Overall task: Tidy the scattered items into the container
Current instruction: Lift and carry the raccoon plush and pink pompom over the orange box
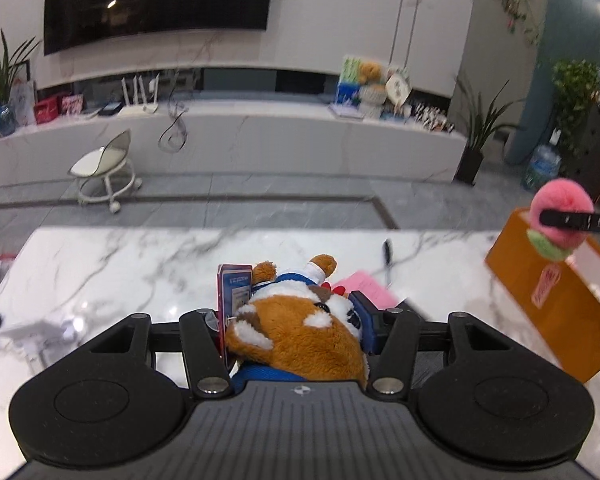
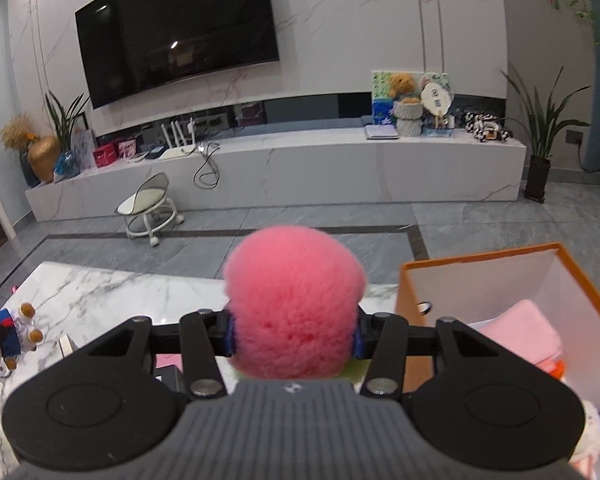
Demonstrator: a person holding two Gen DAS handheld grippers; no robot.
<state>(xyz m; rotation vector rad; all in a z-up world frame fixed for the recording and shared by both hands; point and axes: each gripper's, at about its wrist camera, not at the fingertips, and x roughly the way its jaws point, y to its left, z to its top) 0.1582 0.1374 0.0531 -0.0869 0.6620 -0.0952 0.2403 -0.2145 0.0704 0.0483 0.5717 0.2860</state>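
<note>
Left wrist view: the left tongs (image 1: 296, 332) are clamping a brown and white plush animal in a blue outfit (image 1: 300, 332) between their blue pads, lifted clear above the white marble bench (image 1: 100, 264).
Plush animal position: it is filling the gap between the jaws, its head lying towards the camera and its brown paws pointing away over the bench.
Plush animal look: it is showing orange-brown fur, white patches, a blue strap and a small red bit by the face; a red and blue card (image 1: 234, 300) is standing against the left pad, and whether it belongs to the toy is unclear.
Right wrist view: the right tongs (image 2: 294, 334) are gripping a fluffy pink plush ball with a green base (image 2: 294, 308) at its sides, the jaws set fairly narrow around it.
Pink ball position: it is hanging just left of the orange cardboard box with a white inside (image 2: 540, 280); from the left camera it is sitting high above the box's near corner.
Box contents: a folded pink cloth (image 2: 520, 332) is lying inside.
Bench: a pink paper sheet (image 1: 368, 288) and a black pen (image 1: 387, 258) are lying beyond the left tongs.
Tongs pose: both are pointing forward and slanting down across the bench.
</note>
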